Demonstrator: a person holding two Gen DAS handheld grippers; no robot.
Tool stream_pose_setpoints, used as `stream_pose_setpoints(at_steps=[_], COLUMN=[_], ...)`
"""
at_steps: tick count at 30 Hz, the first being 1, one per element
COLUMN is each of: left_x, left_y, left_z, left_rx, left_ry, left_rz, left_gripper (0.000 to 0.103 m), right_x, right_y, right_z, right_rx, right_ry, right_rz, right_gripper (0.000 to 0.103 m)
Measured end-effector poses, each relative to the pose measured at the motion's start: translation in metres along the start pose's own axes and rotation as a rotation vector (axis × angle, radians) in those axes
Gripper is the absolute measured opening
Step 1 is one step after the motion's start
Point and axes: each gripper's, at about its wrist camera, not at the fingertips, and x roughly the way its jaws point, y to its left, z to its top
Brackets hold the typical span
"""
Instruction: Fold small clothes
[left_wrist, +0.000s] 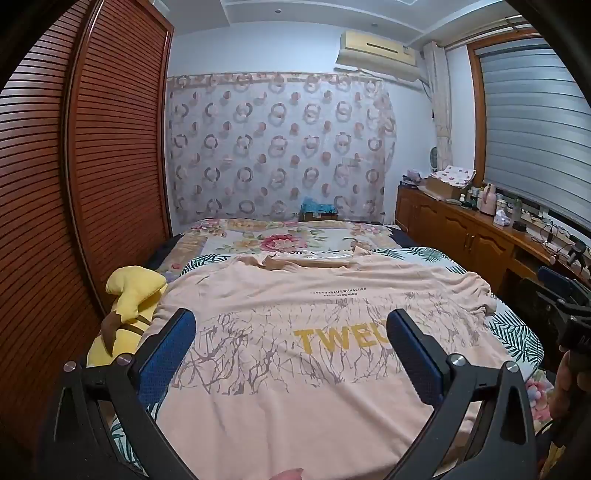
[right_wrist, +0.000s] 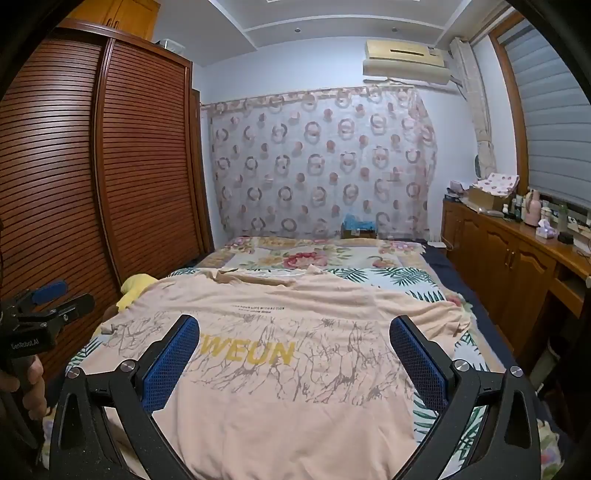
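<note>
A peach T-shirt (left_wrist: 295, 306) with yellow letters and a grey branch print lies spread flat on the bed, its neck at the far end. It also shows in the right wrist view (right_wrist: 280, 332). My left gripper (left_wrist: 291, 325) is open and empty, hovering above the shirt's lower left part. My right gripper (right_wrist: 295, 332) is open and empty above the shirt's lower right part. The right gripper shows at the right edge of the left wrist view (left_wrist: 565, 295); the left gripper shows at the left edge of the right wrist view (right_wrist: 44, 299).
The bed (left_wrist: 517, 332) has leaf-print and floral covers. A yellow plush toy (left_wrist: 129, 295) lies at the bed's left edge by the slatted wooden wardrobe (left_wrist: 74, 184). A wooden cabinet (right_wrist: 517, 251) with bottles and boxes runs along the right wall.
</note>
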Motion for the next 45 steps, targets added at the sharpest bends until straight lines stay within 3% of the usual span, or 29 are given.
stream_pose_setpoints(at_steps=[45], left_x=[0.0], left_y=[-0.005], left_z=[-0.001], left_rx=[0.02], left_ry=[-0.015], left_rz=[-0.006], left_gripper=[0.103], right_x=[-0.001], right_y=[0.001], right_z=[-0.001], right_rx=[0.01], right_ry=[0.006], right_rz=[-0.007], right_gripper=[0.103])
